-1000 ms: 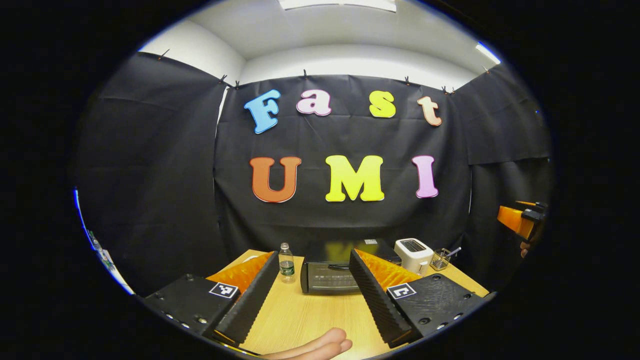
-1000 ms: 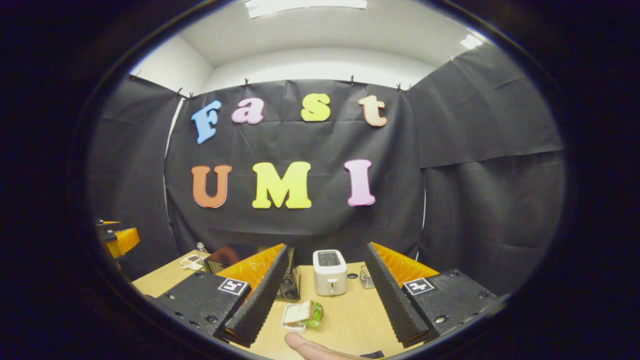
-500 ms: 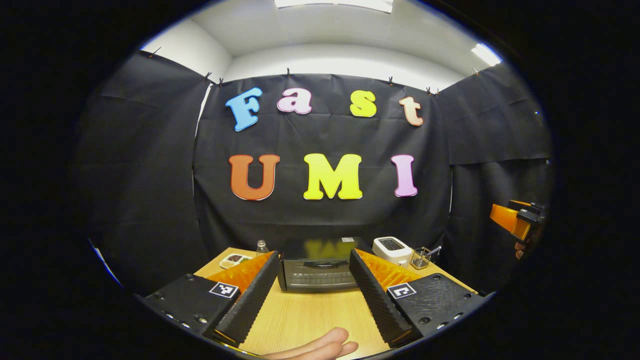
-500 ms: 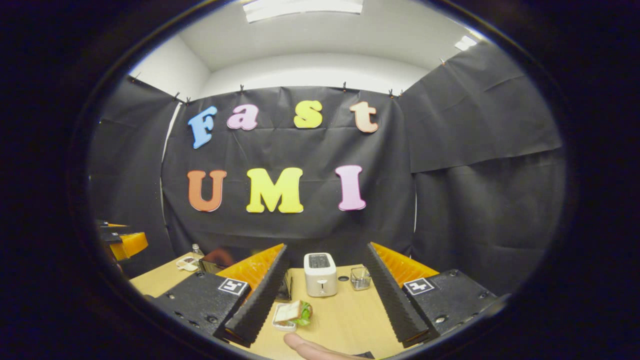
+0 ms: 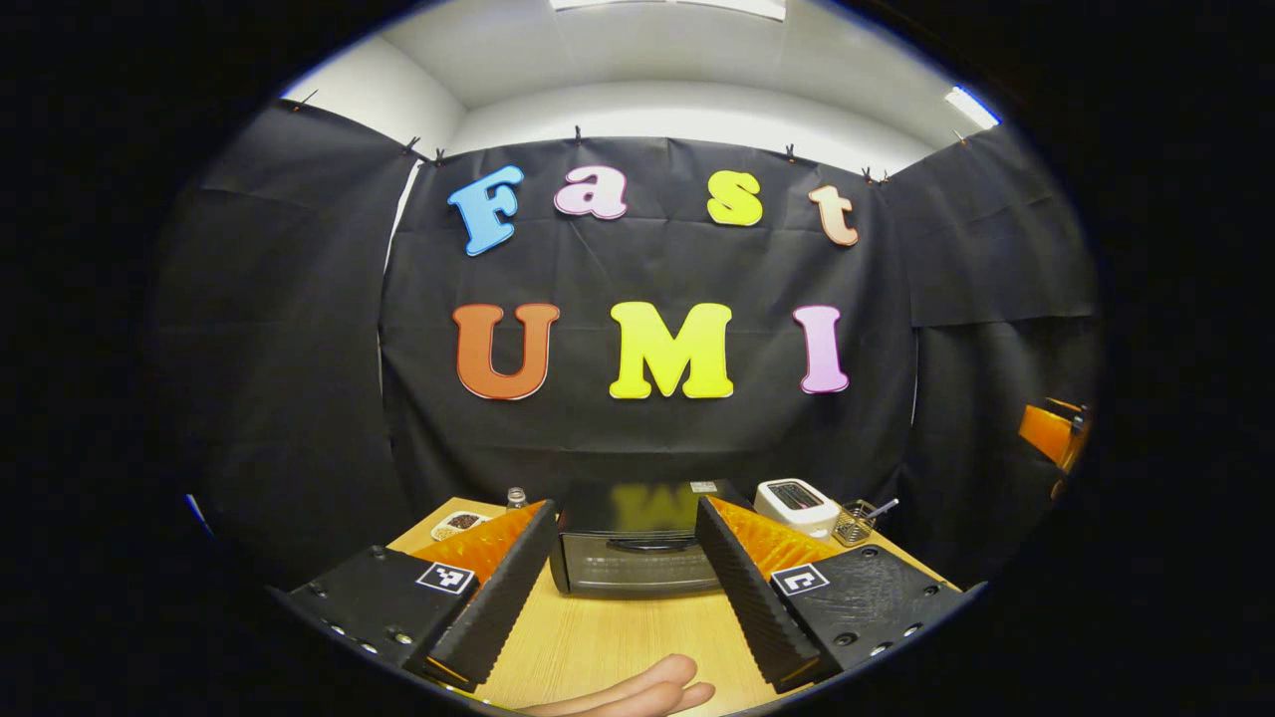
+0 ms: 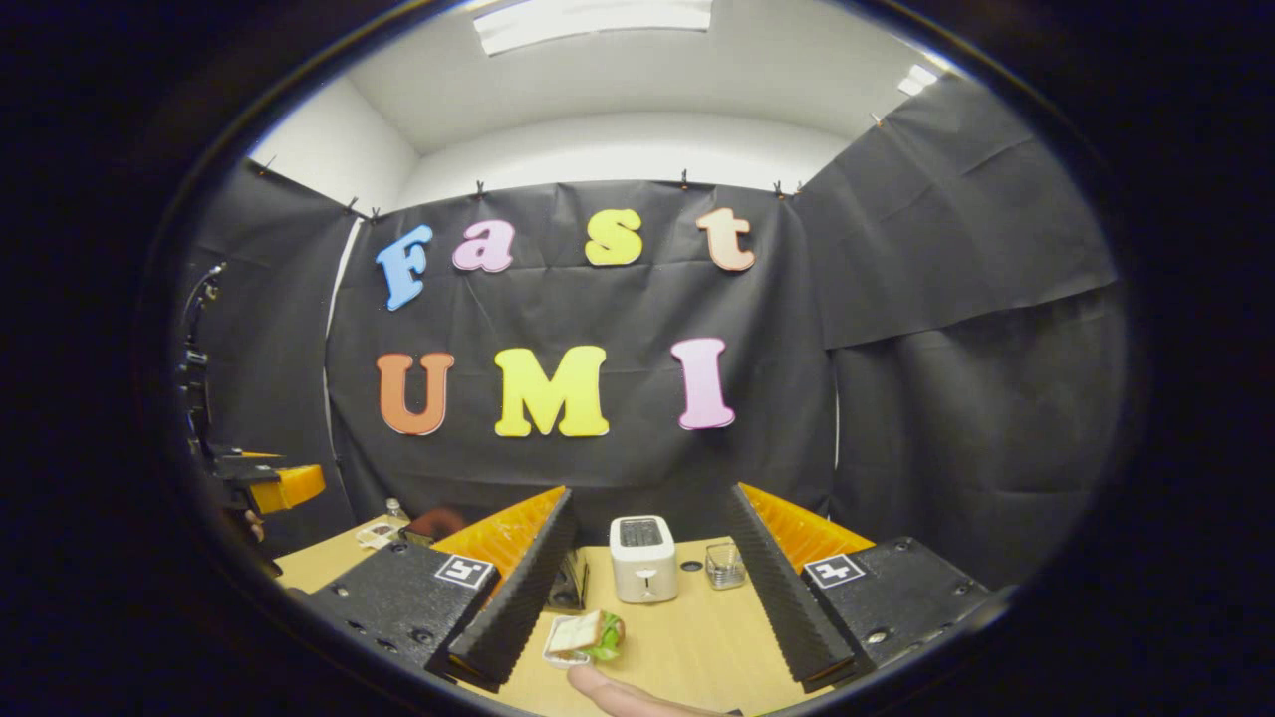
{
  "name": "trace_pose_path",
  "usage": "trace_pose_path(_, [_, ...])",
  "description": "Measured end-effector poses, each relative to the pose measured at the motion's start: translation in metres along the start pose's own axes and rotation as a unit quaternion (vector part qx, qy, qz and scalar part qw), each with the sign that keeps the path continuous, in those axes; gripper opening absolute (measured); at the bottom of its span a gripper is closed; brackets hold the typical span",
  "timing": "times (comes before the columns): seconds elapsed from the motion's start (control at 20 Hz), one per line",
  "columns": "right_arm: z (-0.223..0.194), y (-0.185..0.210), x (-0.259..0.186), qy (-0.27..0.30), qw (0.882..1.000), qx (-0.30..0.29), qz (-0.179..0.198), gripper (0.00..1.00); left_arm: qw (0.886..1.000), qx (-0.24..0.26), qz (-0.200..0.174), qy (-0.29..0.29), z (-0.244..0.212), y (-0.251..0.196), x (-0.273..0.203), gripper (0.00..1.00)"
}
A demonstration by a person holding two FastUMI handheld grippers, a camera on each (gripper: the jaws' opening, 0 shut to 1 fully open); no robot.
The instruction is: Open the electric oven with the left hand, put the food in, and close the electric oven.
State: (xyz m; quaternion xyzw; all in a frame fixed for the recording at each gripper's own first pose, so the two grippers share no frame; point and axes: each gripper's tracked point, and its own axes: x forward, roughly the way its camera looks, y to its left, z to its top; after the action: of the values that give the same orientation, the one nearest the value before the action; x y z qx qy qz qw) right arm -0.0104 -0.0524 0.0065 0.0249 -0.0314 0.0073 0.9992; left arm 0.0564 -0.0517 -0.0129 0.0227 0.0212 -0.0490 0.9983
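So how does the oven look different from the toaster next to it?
The electric oven is black, low and wide, with a glass front door, shut, and a handle across its top edge; the toaster is white, narrower and upright, with its slot opening upward. The oven sits between the left gripper fingers' line of sight; the toaster lies ahead of the right gripper. Both stand on the wooden table.

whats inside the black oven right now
The black electric oven sits on the wooden table with its door shut. Its dark glass front shows only faint rack lines, so whatever may be inside is hidden.
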Motion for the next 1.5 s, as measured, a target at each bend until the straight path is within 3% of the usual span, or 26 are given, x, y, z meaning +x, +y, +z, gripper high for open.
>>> trace_pose_path(0.15, [-0.001,-0.001,0.014,0.008,1.0,0.005,0.014,0.98,0.999,-0.005,-0.002,0.034,-0.015,-0.001,0.033,0.92])
trace_pose_path(0.65, [0.0,-0.027,0.049,0.0,1.0,-0.006,-0.01,0.98,0.989,-0.014,-0.011,0.149,-0.087,-0.02,0.146,0.93])
trace_pose_path(0.7, [-0.001,-0.028,0.052,0.002,1.0,-0.005,-0.009,0.91,0.987,-0.014,-0.013,0.161,-0.095,-0.024,0.153,0.93])
trace_pose_path(1.1, [-0.015,-0.04,0.066,0.02,1.0,-0.005,-0.006,0.91,0.971,-0.011,-0.006,0.24,-0.151,-0.037,0.196,0.93])
trace_pose_path(1.5, [-0.035,-0.055,0.082,0.04,0.999,0.0,-0.004,0.91,0.965,-0.011,0.002,0.262,-0.176,-0.045,0.218,0.94])
